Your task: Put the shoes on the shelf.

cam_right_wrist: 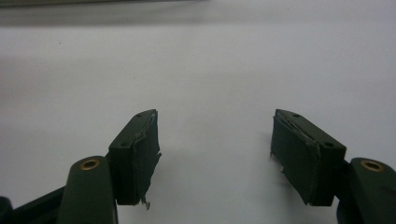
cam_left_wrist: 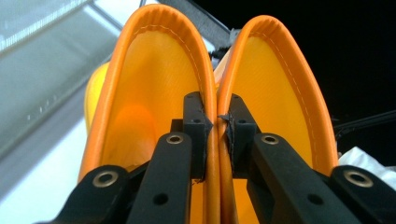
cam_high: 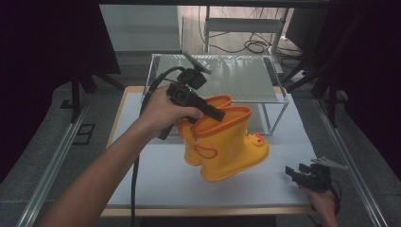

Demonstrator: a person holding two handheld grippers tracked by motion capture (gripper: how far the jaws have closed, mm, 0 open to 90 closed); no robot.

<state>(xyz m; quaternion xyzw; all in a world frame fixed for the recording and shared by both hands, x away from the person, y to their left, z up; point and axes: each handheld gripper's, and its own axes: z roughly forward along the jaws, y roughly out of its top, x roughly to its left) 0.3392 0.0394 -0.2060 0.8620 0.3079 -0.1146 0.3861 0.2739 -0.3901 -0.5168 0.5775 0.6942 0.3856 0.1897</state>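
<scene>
A pair of yellow rubber boots (cam_high: 226, 142) with orange rims hangs tilted above the white table (cam_high: 156, 175), lifted off it. My left gripper (cam_high: 218, 113) is shut on the two touching inner rims of the boots (cam_left_wrist: 217, 140), one jaw inside each boot opening. The boot toes point right, and one shows a small duck face (cam_high: 257, 138). My right gripper (cam_high: 294, 174) rests low at the table's front right corner, its jaws open with nothing between them (cam_right_wrist: 215, 154).
A metal-framed glass shelf (cam_high: 222, 75) stands at the back of the table, just behind the boots. Aluminium rails (cam_high: 56, 156) run along both sides. Cables lie on the floor (cam_high: 255, 45) beyond the shelf.
</scene>
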